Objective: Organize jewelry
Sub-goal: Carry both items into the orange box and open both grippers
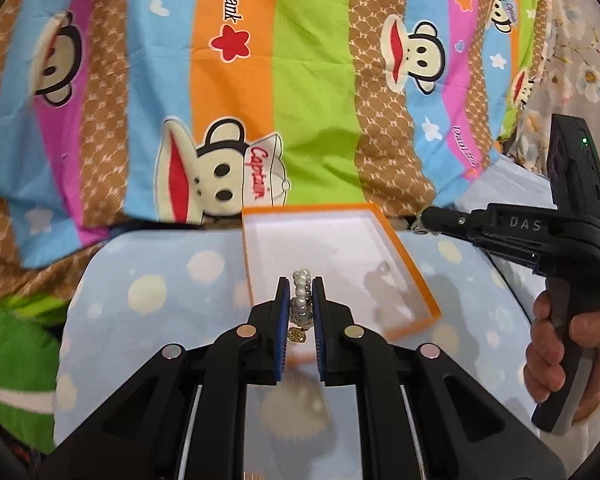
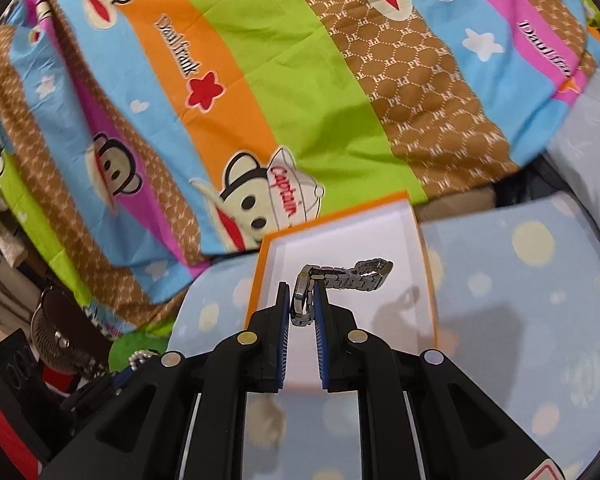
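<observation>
The left claw (image 1: 301, 300) was clamped on a pearl bracelet (image 1: 302, 296) above the open orange box's (image 1: 416, 276) near edge. The right claw (image 2: 302, 300) was clamped on a metal watch (image 2: 340, 278), its band hanging over the box's white interior.

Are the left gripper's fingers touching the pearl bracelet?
Touching. The left wrist view shows the left gripper fingers pressed against both sides of the pearl bracelet.

Beyond the jaws lies a striped cartoon-monkey quilt (image 1: 236, 92), with a pale blue dotted sheet (image 2: 512, 292) directly beneath them.
</observation>
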Motion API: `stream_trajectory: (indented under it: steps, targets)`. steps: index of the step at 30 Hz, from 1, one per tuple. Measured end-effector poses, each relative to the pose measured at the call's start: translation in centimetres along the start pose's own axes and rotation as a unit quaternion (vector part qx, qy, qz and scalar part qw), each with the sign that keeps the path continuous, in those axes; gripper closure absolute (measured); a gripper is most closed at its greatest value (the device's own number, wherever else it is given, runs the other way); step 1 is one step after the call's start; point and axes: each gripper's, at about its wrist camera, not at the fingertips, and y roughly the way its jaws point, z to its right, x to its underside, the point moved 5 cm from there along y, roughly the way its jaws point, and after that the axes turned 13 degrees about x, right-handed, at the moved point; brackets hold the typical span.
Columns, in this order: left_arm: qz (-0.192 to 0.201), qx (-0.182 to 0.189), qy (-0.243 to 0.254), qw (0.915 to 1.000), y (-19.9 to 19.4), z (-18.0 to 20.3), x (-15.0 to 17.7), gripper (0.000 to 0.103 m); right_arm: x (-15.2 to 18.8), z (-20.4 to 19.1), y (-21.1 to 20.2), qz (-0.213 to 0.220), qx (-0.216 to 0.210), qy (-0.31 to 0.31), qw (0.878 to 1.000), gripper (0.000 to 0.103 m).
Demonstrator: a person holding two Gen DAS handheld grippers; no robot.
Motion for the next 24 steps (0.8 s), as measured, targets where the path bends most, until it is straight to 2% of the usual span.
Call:
stream_trajectory:
  steps: [2,6,10,14,19,20,22,24]
  targets:
    - [-0.002,0.006,0.000,1.0000,3.0,-0.6,-1.8,0.093,-1.8,-0.4,2.3,-0.004,0.002,0.000,1.000,0.091]
    - [-0.009,-0.008,0.000,0.9999,8.1,-1.9,-4.2,0.093,-3.6,-0.8,6.2,-0.019,-0.002,0.002,1.000,0.091]
    - [-0.031,-0.007,-0.011,0.9994,12.5,-3.4,-4.9,0.093,-4.2,0.0,9.7,-0.040,-0.001,0.008,0.999,0.091]
    - [-0.048,-0.025,-0.010,0.9985,15.5,-4.3,-4.9,0.093,-3.6,1.6,12.1,-0.066,0.015,0.011,0.998,0.091]
    - [-0.068,-0.041,-0.005,0.9968,16.4,-5.3,-3.7,0.090,-1.6,3.3,12.0,-0.084,0.028,0.008,0.996,0.083]
    - [-0.069,-0.042,-0.007,0.9967,16.3,-5.5,-3.7,0.088,-1.2,3.7,11.8,-0.083,0.028,0.010,0.996,0.078]
    - [-0.074,-0.045,-0.011,0.9962,16.1,-5.7,-3.3,0.078,-0.5,4.4,11.4,-0.084,0.022,0.019,0.996,0.071]
    - [-0.073,-0.050,-0.008,0.9960,15.5,-5.8,-2.8,0.075,0.4,4.8,10.8,-0.085,0.013,0.019,0.996,0.072]
